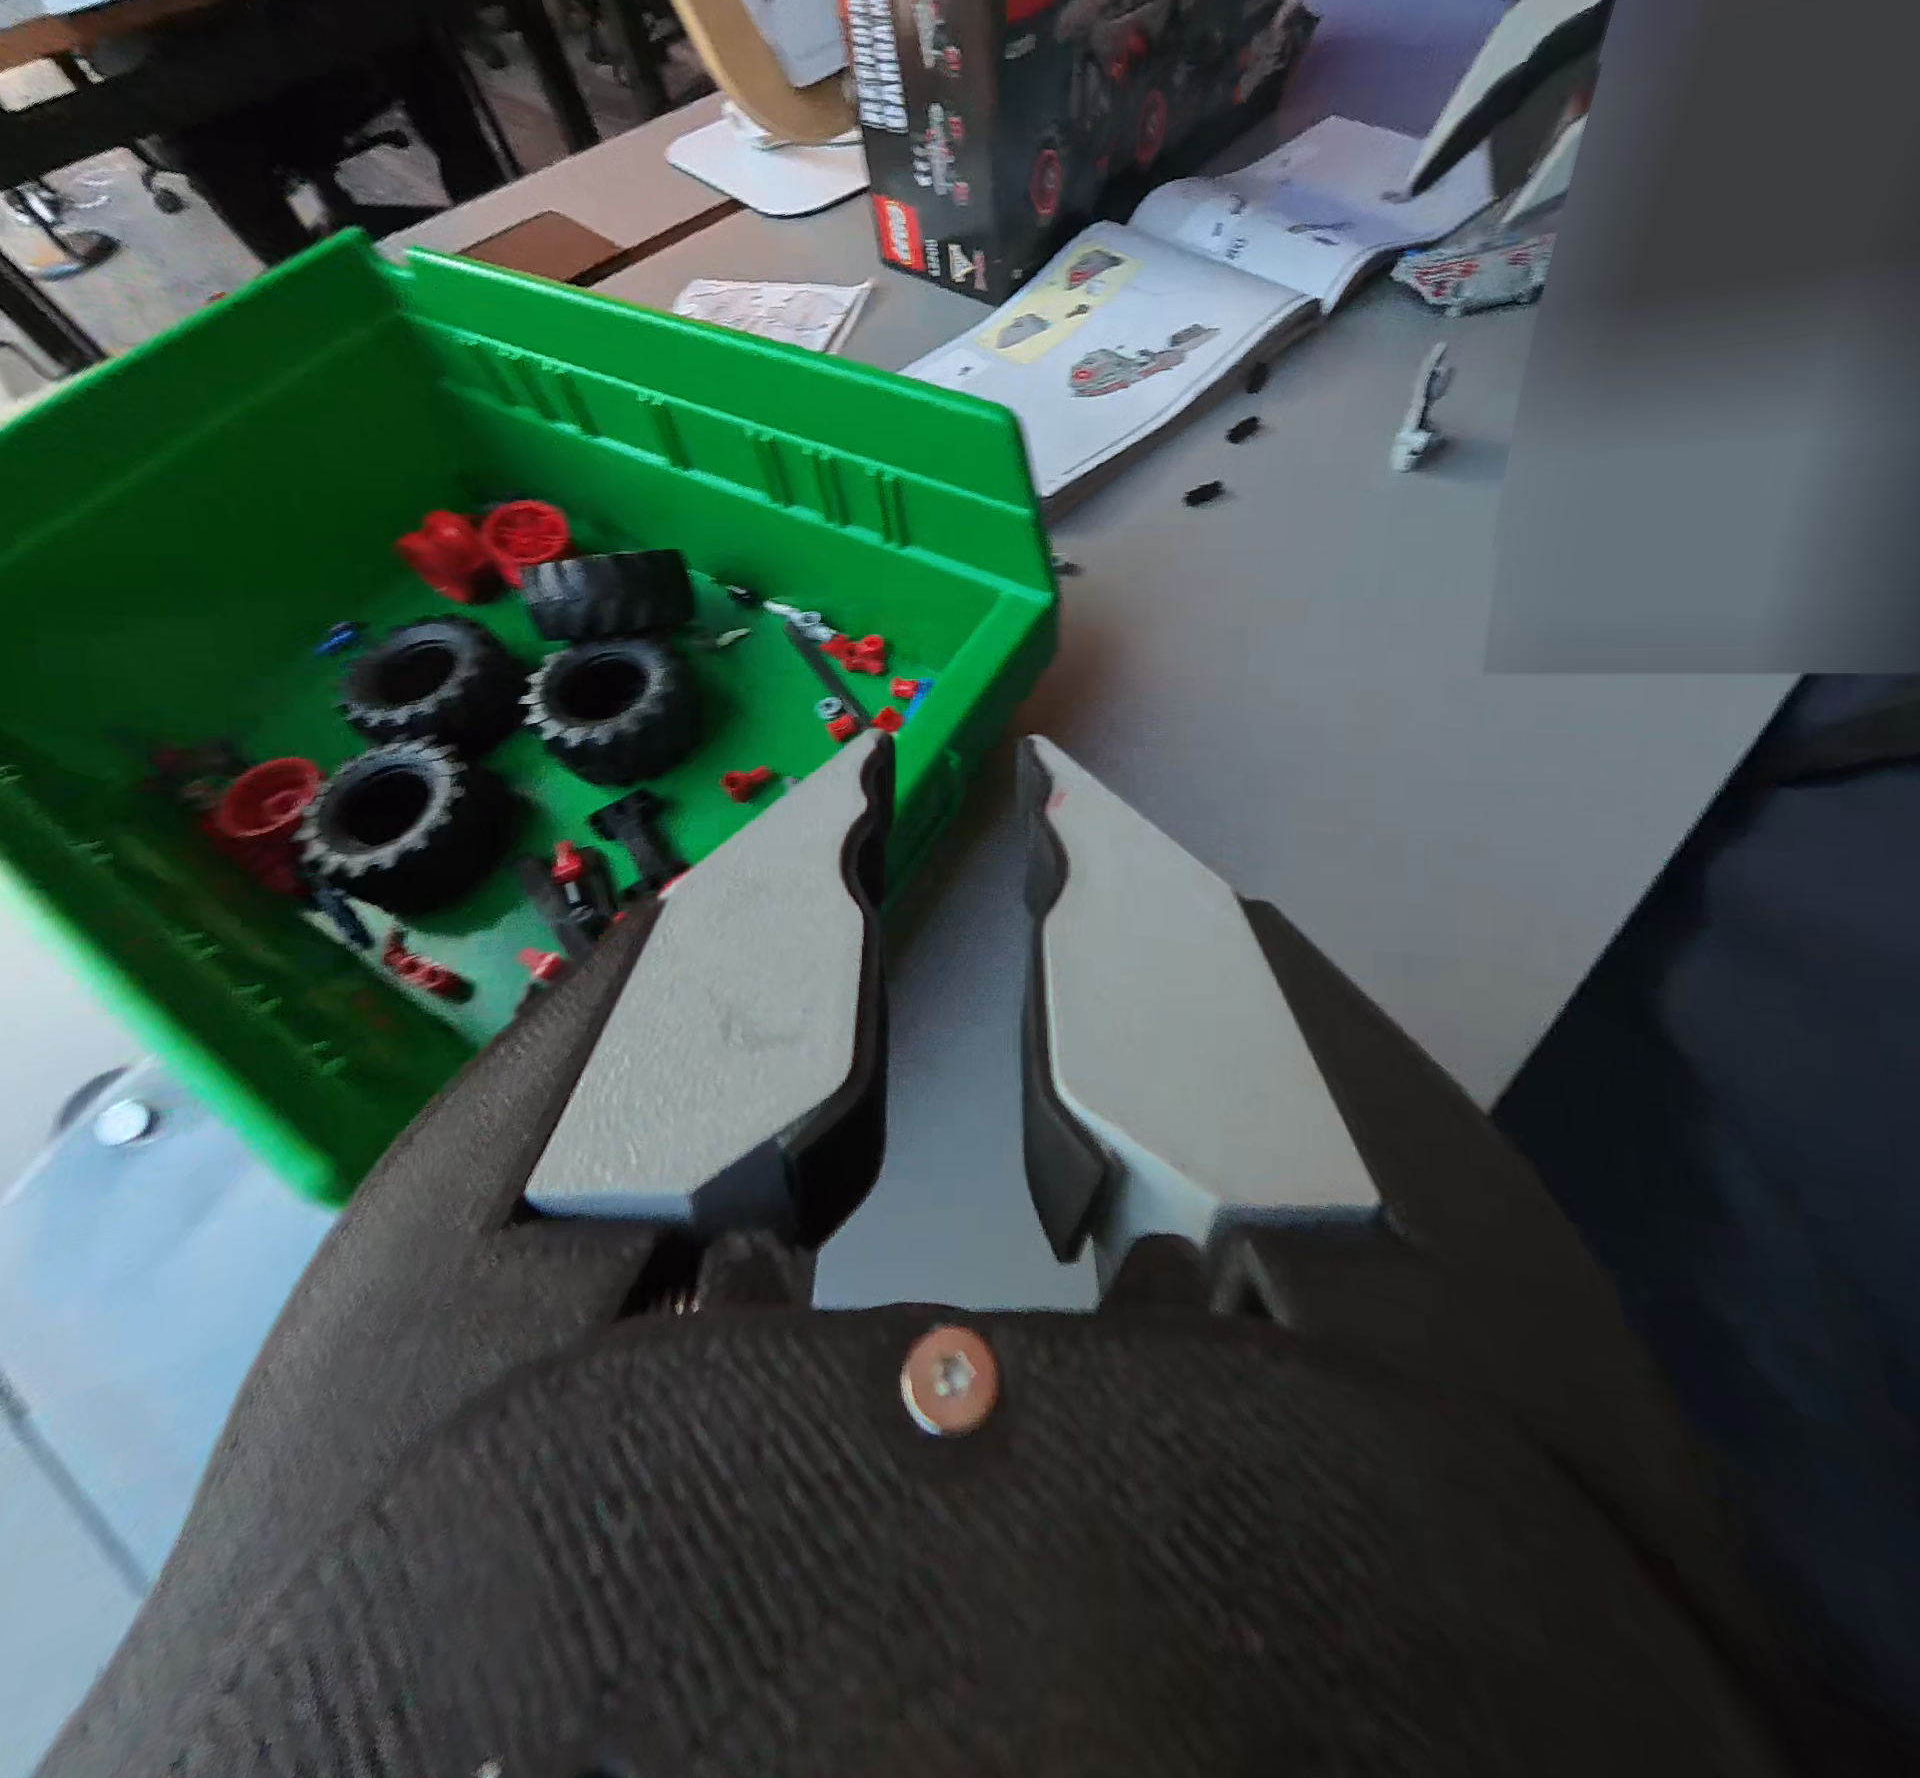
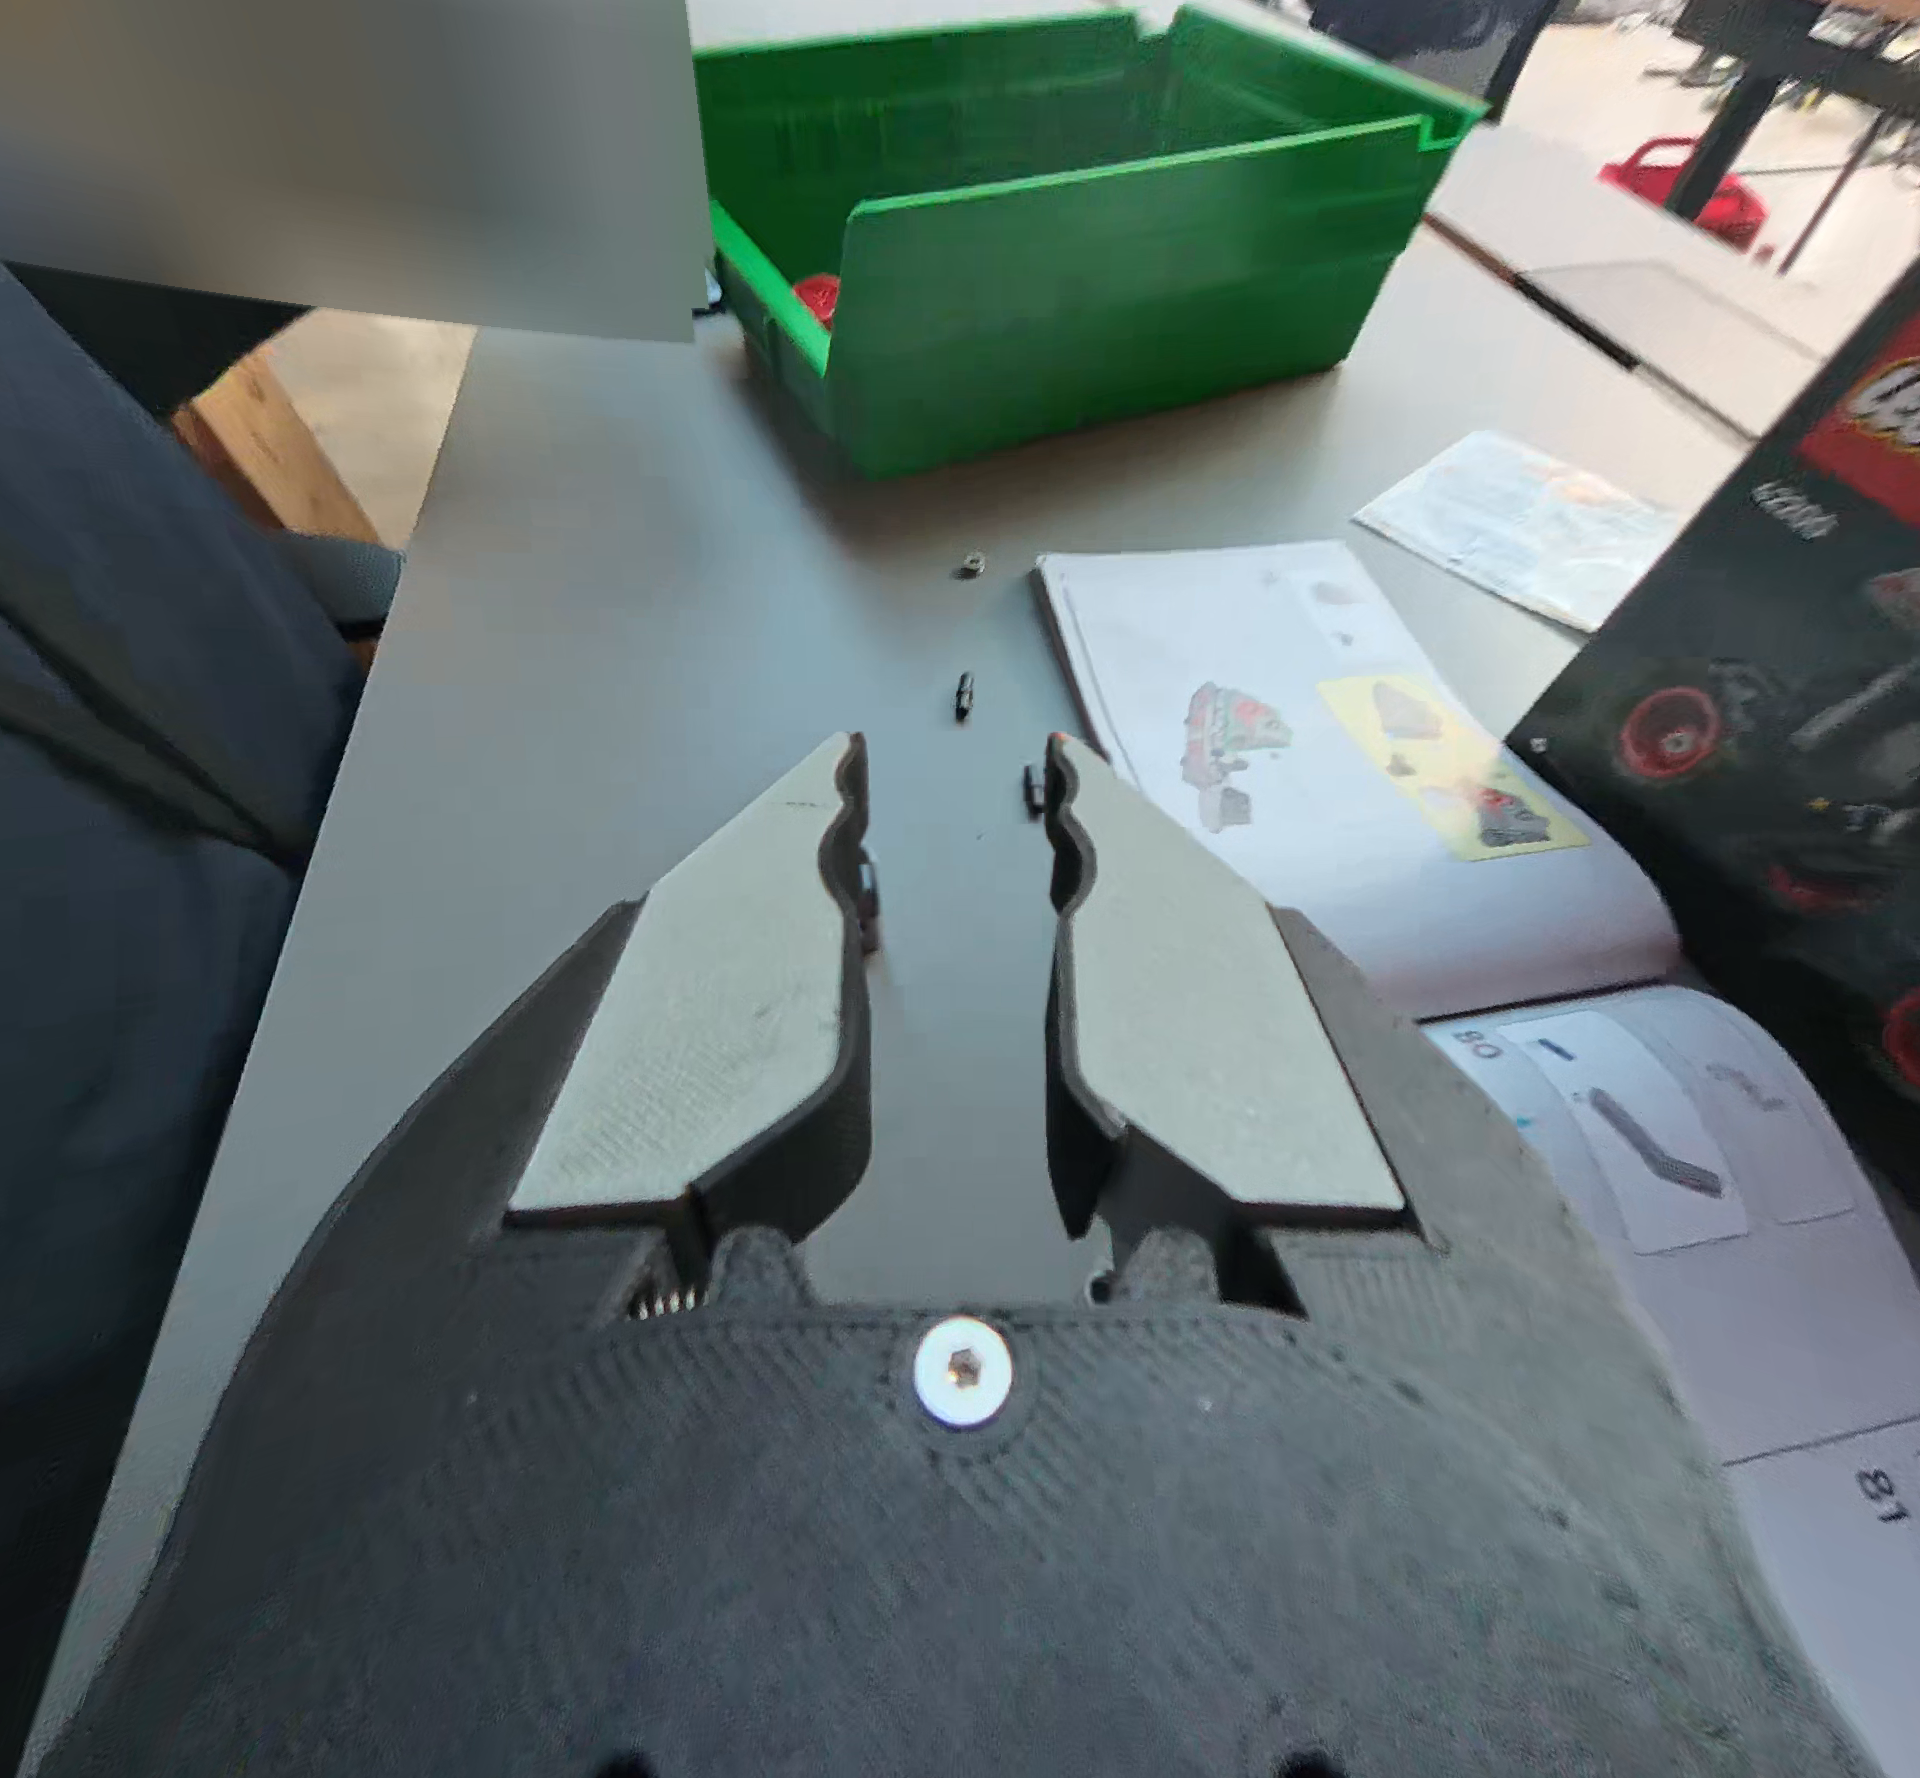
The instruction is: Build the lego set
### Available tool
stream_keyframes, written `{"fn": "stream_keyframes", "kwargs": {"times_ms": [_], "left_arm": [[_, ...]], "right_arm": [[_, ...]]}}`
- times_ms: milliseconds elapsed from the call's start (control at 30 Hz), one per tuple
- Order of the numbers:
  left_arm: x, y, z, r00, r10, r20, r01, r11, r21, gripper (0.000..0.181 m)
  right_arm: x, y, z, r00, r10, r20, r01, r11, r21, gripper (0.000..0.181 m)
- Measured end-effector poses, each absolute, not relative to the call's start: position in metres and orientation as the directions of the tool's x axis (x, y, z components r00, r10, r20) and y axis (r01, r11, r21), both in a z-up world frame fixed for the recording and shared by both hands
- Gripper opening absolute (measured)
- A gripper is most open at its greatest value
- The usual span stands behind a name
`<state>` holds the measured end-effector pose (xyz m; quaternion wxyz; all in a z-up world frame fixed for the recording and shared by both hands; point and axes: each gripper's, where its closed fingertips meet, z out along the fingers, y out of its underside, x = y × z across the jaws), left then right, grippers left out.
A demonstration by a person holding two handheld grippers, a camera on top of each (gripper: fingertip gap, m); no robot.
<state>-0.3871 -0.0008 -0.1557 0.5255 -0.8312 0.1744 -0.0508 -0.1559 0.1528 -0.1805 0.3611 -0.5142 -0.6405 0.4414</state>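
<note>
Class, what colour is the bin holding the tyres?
Green bin, clearest in the left wrist view.

Left wrist view looks down, close, at the green bin (image 1: 727, 440) — right wrist view, lower, faces it (image 2: 1091, 326) across the table (image 2: 623, 533).

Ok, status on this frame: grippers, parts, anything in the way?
Left gripper open, empty, by green bin. Right gripper open, empty, over loose black pins. Tyres in bin. Path clear.

Bare table (image 2: 644, 585) lies between green bin (image 2: 1091, 346) and booklet (image 2: 1299, 741).
</note>
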Motion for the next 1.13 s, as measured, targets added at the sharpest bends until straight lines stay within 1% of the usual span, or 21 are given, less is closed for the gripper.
{"fn": "stream_keyframes", "kwargs": {"times_ms": [33,67,133,167,233,300,400,533,567,633,667,767,800,900,967,1067,1133], "left_arm": [[-0.398,0.002,-0.153,0.941,-0.327,-0.088,-0.226,-0.412,-0.883,0.015],[-0.407,0.006,-0.153,0.945,-0.321,-0.059,-0.212,-0.465,-0.859,0.014],[-0.417,0.020,-0.156,0.942,-0.335,-0.019,-0.215,-0.561,-0.800,0.017],[-0.419,0.029,-0.158,0.936,-0.351,-0.015,-0.237,-0.600,-0.764,0.016],[-0.420,0.042,-0.170,0.918,-0.396,-0.020,-0.311,-0.689,-0.655,0.012],[-0.422,0.050,-0.191,0.895,-0.445,-0.030,-0.399,-0.767,-0.503,0.014],[-0.426,0.059,-0.220,0.869,-0.495,-0.030,-0.478,-0.820,-0.316,0.017],[-0.428,0.057,-0.247,0.854,-0.520,-0.016,-0.515,-0.842,-0.158,0.019],[-0.429,0.059,-0.251,0.856,-0.516,-0.022,-0.513,-0.846,-0.145,0.019],[-0.426,0.061,-0.257,0.855,-0.518,-0.003,-0.514,-0.848,-0.129,0.008],[-0.426,0.064,-0.256,0.857,-0.515,-0.006,-0.510,-0.849,-0.140,0.007],[-0.432,0.062,-0.257,0.866,-0.500,-0.017,-0.498,-0.860,-0.111,0.006],[-0.435,0.064,-0.255,0.867,-0.496,-0.038,-0.497,-0.860,-0.120,0.006],[-0.430,0.062,-0.242,0.877,-0.481,-0.006,-0.475,-0.864,-0.166,0.006],[-0.436,0.065,-0.226,0.883,-0.465,-0.068,-0.469,-0.861,-0.195,0.006],[-0.428,0.075,-0.186,0.876,-0.452,-0.165,-0.481,-0.819,-0.313,0.006],[-0.405,0.079,-0.158,0.848,-0.483,-0.220,-0.530,-0.753,-0.389,0.006]], "right_arm": [[-0.155,0.158,-0.175,-0.195,0.981,0.002,0.311,0.064,-0.948,0.029],[-0.154,0.164,-0.170,-0.181,0.983,-0.010,0.289,0.044,-0.956,0.028],[-0.154,0.173,-0.165,-0.158,0.987,-0.043,0.269,0.001,-0.963,0.027],[-0.153,0.175,-0.164,-0.150,0.987,-0.055,0.268,-0.013,-0.963,0.027],[-0.151,0.178,-0.164,-0.133,0.990,-0.053,0.269,-0.016,-0.963,0.026],[-0.149,0.178,-0.166,-0.122,0.992,-0.037,0.276,-0.002,-0.961,0.025],[-0.148,0.174,-0.170,-0.130,0.991,-0.023,0.295,0.017,-0.955,0.025],[-0.147,0.167,-0.168,-0.153,0.988,-0.002,0.300,0.044,-0.953,0.025],[-0.146,0.164,-0.166,-0.161,0.987,-0.001,0.298,0.047,-0.953,0.025],[-0.145,0.161,-0.163,-0.173,0.985,0.006,0.290,0.057,-0.955,0.025],[-0.144,0.160,-0.162,-0.173,0.985,0.014,0.289,0.064,-0.955,0.024],[-0.140,0.157,-0.158,-0.180,0.983,0.036,0.276,0.085,-0.957,0.023],[-0.139,0.156,-0.156,-0.180,0.983,0.041,0.270,0.090,-0.959,0.023],[-0.136,0.154,-0.151,-0.183,0.982,0.039,0.255,0.085,-0.963,0.022],[-0.135,0.154,-0.150,-0.179,0.983,0.042,0.254,0.088,-0.963,0.023],[-0.133,0.158,-0.152,-0.150,0.987,0.058,0.277,0.098,-0.956,0.023],[-0.132,0.162,-0.155,-0.128,0.991,0.049,0.300,0.086,-0.950,0.023]]}}
